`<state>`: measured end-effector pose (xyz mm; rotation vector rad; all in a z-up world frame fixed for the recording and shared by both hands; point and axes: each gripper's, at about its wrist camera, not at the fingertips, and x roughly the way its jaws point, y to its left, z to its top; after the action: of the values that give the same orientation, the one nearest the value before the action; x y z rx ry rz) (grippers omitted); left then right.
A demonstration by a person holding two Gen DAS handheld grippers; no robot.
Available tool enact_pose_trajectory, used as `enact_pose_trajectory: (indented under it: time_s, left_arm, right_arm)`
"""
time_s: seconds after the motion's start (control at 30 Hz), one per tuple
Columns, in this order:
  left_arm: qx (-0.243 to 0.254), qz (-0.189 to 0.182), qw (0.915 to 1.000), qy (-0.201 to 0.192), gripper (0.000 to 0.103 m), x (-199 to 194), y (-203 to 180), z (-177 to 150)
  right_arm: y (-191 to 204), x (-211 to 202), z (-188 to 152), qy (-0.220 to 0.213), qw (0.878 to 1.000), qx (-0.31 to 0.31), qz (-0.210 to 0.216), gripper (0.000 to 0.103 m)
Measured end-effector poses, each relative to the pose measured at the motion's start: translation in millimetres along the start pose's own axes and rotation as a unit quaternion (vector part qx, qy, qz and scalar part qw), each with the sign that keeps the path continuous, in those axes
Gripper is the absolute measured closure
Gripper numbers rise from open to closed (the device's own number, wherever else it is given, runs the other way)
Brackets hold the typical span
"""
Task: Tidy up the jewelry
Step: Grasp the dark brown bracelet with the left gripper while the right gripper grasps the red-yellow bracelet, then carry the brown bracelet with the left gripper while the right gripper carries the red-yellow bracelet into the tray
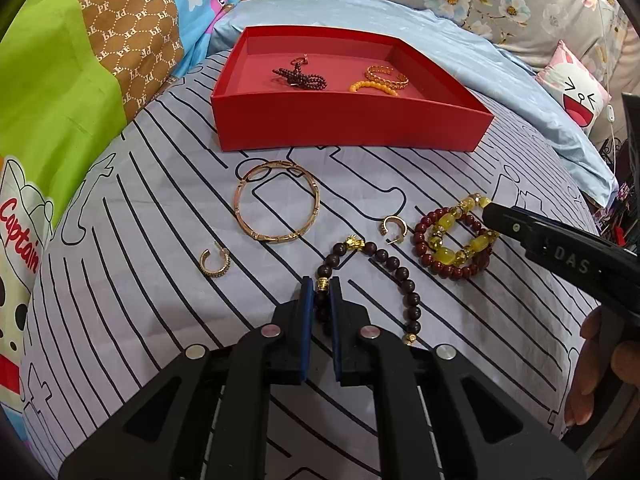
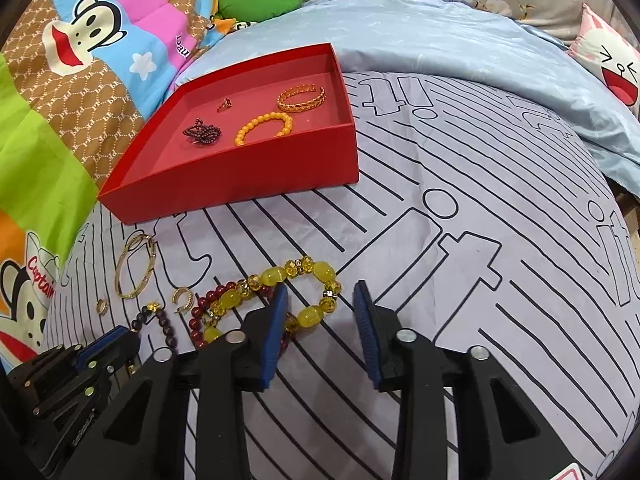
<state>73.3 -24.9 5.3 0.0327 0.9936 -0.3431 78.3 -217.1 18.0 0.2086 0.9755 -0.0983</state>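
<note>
My left gripper (image 1: 321, 289) is shut on a strand of the dark brown bead bracelet (image 1: 394, 270), which lies on the striped sheet. In the right wrist view my right gripper (image 2: 322, 291) stands open over the yellow bead bracelet (image 2: 272, 276); some of its beads lie between the jaws, and the right pad is clear of them. A red bead bracelet (image 2: 208, 304) is tangled with the yellow one. The red box (image 1: 352, 128) holds a dark red beaded piece (image 1: 300, 78), an orange bead bracelet (image 1: 374, 87) and a gold cuff (image 1: 386, 74).
A gold bangle (image 1: 276, 202) and two gold hoop earrings (image 1: 216, 264) (image 1: 394, 230) lie loose in front of the box. A bright cartoon quilt (image 1: 60, 100) rises on the left, with a light-blue blanket (image 1: 480, 80) behind. A person's hand (image 1: 592, 368) shows at the right edge.
</note>
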Motion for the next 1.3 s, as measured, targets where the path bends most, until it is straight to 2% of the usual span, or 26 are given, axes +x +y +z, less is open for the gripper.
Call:
enact_pose_trajectory:
  time_s: [0.1,0.3,0.53,0.8,1.07,1.3]
  left_arm:
    - [0.0,0.0,1.0,0.0,0.095,0.0,0.1,-0.1]
    - [-0.002,-0.001,1.0,0.0,0.095,-0.1,0.1,-0.3]
    - [-0.012,-0.01,0.9999,0.007,0.095,0.6,3.7,2.8]
    - [-0.02,-0.025,0.9994,0.013,0.095,-5.0,6.5,2.6]
    - [-0.017,-0.046,0.9988,-0.003,0.095,-31.0,2.5,10.7]
    - [0.001,-0.064,0.9978,-0.019,0.095,-54.9,-8.3,26.4]
  right_arm:
    - [0.7,5.0,-0.4,0.001,1.0,-0.003,-0.008,0.085]
    - [0.8,3.7,-4.1,-0.008,1.0,-0.015,-0.021,0.094]
    - [-5.2,-7.3,-6.8,-0.009,1.0,0.001,-0.006,0.094]
    - [-4.9,-41.9,-1.0,-0.037,0.999,0.006,0.014,0.094]
    - [3.3,-78.7,7.1,-0.068,0.997,-0.002,0.027,0.094]
    - [5.6,-92.2,15.0,-0.077,0.997,-0.009,0.028,0.094]
